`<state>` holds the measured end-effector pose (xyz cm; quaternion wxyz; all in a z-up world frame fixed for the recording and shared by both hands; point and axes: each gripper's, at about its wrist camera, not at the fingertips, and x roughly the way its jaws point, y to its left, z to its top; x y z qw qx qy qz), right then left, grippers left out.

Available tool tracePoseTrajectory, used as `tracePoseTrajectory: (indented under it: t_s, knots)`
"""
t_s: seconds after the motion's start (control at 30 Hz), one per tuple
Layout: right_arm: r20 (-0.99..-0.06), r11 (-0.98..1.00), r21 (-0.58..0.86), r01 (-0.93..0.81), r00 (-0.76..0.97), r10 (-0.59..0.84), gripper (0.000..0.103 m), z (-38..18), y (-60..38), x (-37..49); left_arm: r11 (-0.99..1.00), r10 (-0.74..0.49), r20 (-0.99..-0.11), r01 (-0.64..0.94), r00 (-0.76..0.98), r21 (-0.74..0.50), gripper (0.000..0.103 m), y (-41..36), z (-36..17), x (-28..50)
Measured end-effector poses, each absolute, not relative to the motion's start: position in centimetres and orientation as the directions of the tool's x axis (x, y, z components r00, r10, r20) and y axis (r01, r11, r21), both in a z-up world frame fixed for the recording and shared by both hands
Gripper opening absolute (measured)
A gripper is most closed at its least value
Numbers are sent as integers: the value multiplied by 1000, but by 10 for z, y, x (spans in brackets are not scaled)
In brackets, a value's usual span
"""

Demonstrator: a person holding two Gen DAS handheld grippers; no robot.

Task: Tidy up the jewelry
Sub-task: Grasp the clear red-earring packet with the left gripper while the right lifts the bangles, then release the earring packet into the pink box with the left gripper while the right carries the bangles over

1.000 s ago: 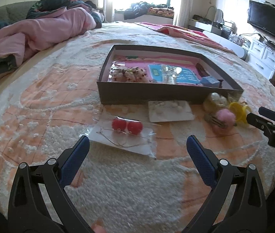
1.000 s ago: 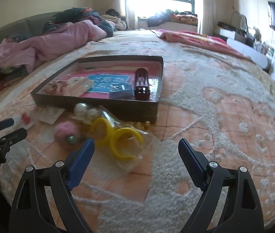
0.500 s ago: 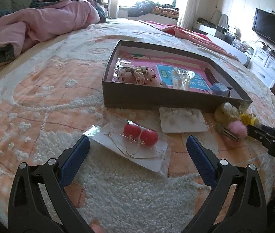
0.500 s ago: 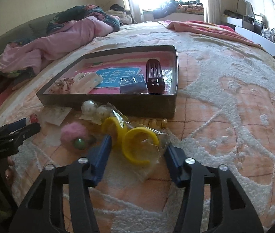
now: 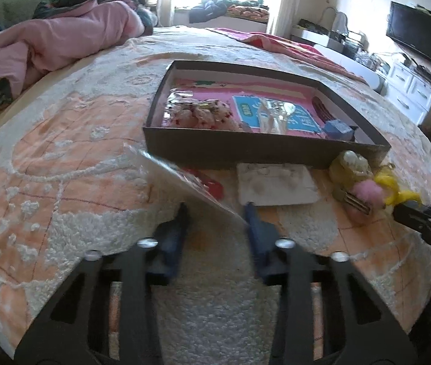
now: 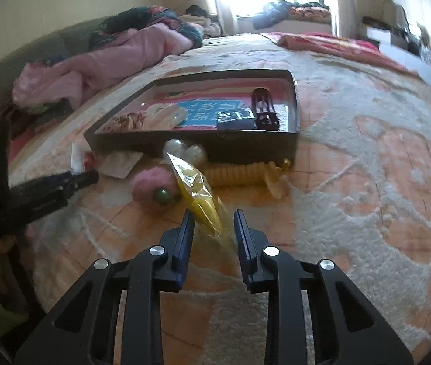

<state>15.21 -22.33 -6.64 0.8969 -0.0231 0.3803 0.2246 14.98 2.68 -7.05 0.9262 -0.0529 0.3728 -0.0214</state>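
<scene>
A: Our left gripper (image 5: 215,213) has just been closing, and now the two blue fingers (image 5: 176,226) stand narrow with the near edge of the clear packet of red earrings (image 5: 191,182) between them. The packet is tilted, its far corner up off the bedspread (image 5: 63,158), so we read that as a grip.

B: Agreed. Our right gripper (image 6: 214,222) has been closing too — its pads pinch the clear bag of yellow hoops (image 6: 198,193), which stands on edge and slants away from us.

A: Just beyond the left gripper lies a white earring card (image 5: 276,184), flat on the bedspread and close against the front wall of the dark shallow box (image 5: 261,152).

B: To the right of that card we see a pink pompom clip (image 5: 367,193) and a pale round piece (image 5: 350,165) by the box's near corner. In the right wrist view a coil of cream beads (image 6: 243,172) runs along the box wall.

A: Inside the box, on its pink lining, we make out a frilly pale bundle (image 5: 203,112), something clear and shiny (image 5: 273,114), a small blue box (image 5: 337,127) and a dark red clip (image 6: 264,108).

B: Further out — a heap of pink bedding (image 5: 63,36) at the head of the bed.
</scene>
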Motion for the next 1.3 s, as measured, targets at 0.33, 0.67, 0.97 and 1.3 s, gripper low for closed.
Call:
tracePoseTrajectory:
  t_s: [0.33,0.67,0.97,1.3]
  knots:
    - [-673,888,118,-444,622,400,17,-61,-219,149,987,-108,-676,0,729,-159,8,35,-63,143]
    - [-651,897,100,-431,653,387,15,-52,-223,143,990,-113,-668,28,735,-137,6,29,-56,132]
    - [-625,895,118,-431,668,404,15,-43,-226,142,993,-90,-632,21,770,-115,3,30,-40,130]
    - [-604,893,139,-428,678,419,15,-32,-229,153,995,-94,-607,46,789,-94,2,20,-21,169]
